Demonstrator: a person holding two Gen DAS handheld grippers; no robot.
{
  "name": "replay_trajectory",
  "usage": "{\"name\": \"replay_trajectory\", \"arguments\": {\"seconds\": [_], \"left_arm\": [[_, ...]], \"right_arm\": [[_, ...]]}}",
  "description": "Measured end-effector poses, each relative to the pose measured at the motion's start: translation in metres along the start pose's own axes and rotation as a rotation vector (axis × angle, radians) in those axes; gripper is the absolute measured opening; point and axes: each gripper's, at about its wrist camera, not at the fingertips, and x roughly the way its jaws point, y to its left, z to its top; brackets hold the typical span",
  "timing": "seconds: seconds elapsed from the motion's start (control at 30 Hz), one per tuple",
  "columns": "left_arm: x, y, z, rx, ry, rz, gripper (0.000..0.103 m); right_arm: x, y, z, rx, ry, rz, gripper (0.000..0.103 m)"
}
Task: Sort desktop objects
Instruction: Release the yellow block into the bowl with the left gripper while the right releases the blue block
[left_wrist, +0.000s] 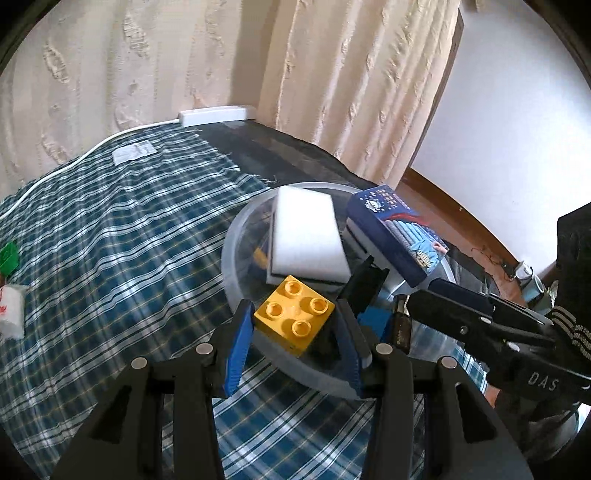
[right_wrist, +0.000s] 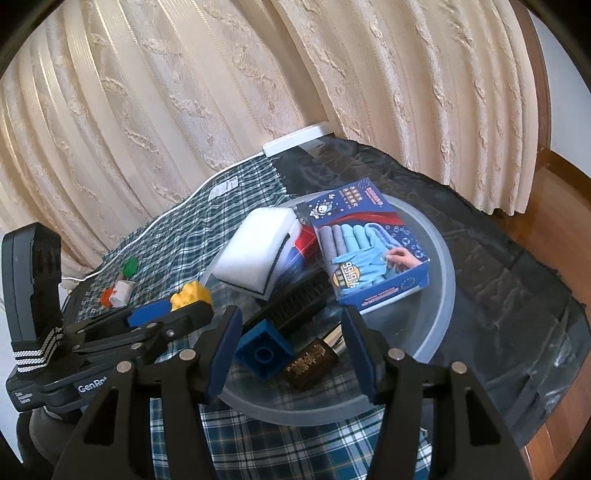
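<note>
- Left wrist view: the left gripper (left_wrist: 293, 332) had its blue pads clamped on both sides of a yellow brick (left_wrist: 294, 315), held studs-up over the near rim of the clear plastic basin (left_wrist: 236, 254).
- Inside that basin, a white sponge (left_wrist: 308, 236) leaned on other items, and a blue glove box (left_wrist: 399, 234) sat tilted just beside it to the right.
- The right gripper (left_wrist: 391, 306) reached in from the right edge, its fingers over the basin; from this angle its jaw gap could not be made out.
- Out on the checked cloth (left_wrist: 122, 258), well apart at the left edge, lay a green piece (left_wrist: 9, 256) and a small white packet (left_wrist: 11, 312).
- A white power strip (left_wrist: 218, 114) sat at the far end by the curtain (left_wrist: 332, 74).
- Right wrist view: the right gripper (right_wrist: 291, 350) stood with its jaws apart and nothing pressed between the pads, hovering above the basin (right_wrist: 439, 295).
- Below the gap lay a blue brick (right_wrist: 264, 349) and a small dark brown bottle (right_wrist: 312, 363), with a black brush (right_wrist: 295, 302) behind them.
- The glove box (right_wrist: 369, 251) and the sponge (right_wrist: 255, 251) rested further back in the basin.
- On the left, the left gripper (right_wrist: 181, 306) carried the yellow brick (right_wrist: 192, 293) at the basin's edge.
- Beyond it on the cloth (right_wrist: 192, 229) sat the green piece (right_wrist: 130, 266), the white packet (right_wrist: 122, 293) and an orange bit (right_wrist: 107, 297).
</note>
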Motion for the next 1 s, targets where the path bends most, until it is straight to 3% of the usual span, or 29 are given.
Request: {"name": "replay_trajectory", "arguments": {"seconds": [0.1,0.2,0.23,0.7,1.0], "left_arm": [[0.002,0.0,0.002,0.003,-0.006,0.001,0.049],[0.004,0.005,0.004,-0.028,0.005,-0.034,0.066],[0.005,0.006,0.003,-0.035,0.009,-0.038,0.067],[-0.007,0.014,-0.005,-0.054,-0.007,-0.023,0.067],[-0.023,0.04,-0.009,-0.104,-0.028,0.011,0.067]], "right_arm": [[0.0,0.0,0.0,0.002,0.0,-0.003,0.06],[0.001,0.0,0.0,0.002,0.003,-0.005,0.06],[0.002,0.001,0.0,0.002,0.004,-0.004,0.06],[0.003,0.014,-0.001,-0.019,0.01,0.006,0.06],[0.006,0.03,-0.001,-0.04,0.015,0.021,0.06]]}}
